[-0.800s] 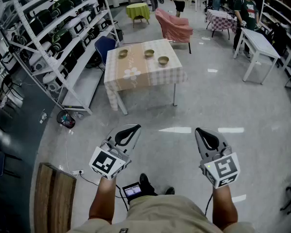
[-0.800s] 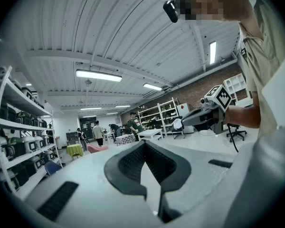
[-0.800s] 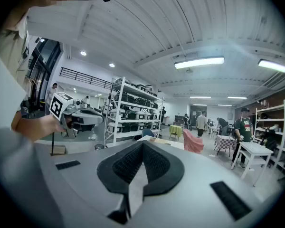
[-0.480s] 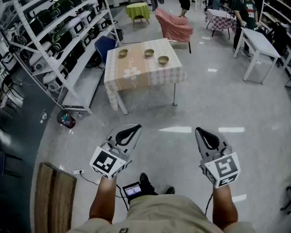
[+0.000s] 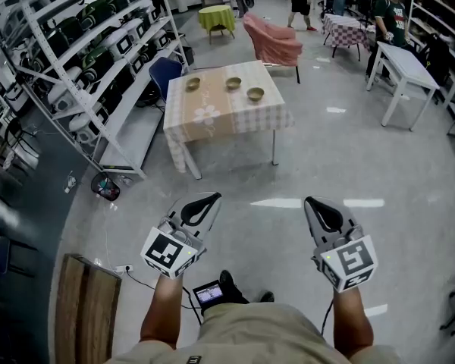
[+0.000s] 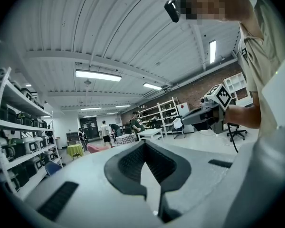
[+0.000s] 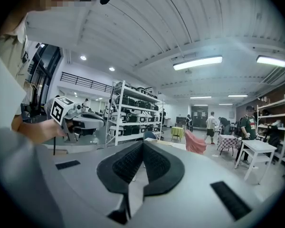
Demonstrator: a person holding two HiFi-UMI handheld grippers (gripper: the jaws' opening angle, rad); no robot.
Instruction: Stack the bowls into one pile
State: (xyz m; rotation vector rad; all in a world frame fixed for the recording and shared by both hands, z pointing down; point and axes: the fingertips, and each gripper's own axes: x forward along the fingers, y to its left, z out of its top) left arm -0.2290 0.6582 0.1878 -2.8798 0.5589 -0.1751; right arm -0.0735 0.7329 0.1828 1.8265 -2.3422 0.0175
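Evidently stacked none of three bowls (image 5: pixel 233 83) on the bench (image 5: pixel 212 120) at twelve o'clock; held left hand-held gripper (image 5: pixel 211 198) and right hand-held gripper (image 5: pixel 310 202) closed, empty.

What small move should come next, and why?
Probably step toward the cloth-covered table: the three small brass-coloured bowls sit apart on it, far beyond the left gripper and right gripper, both shut and empty.
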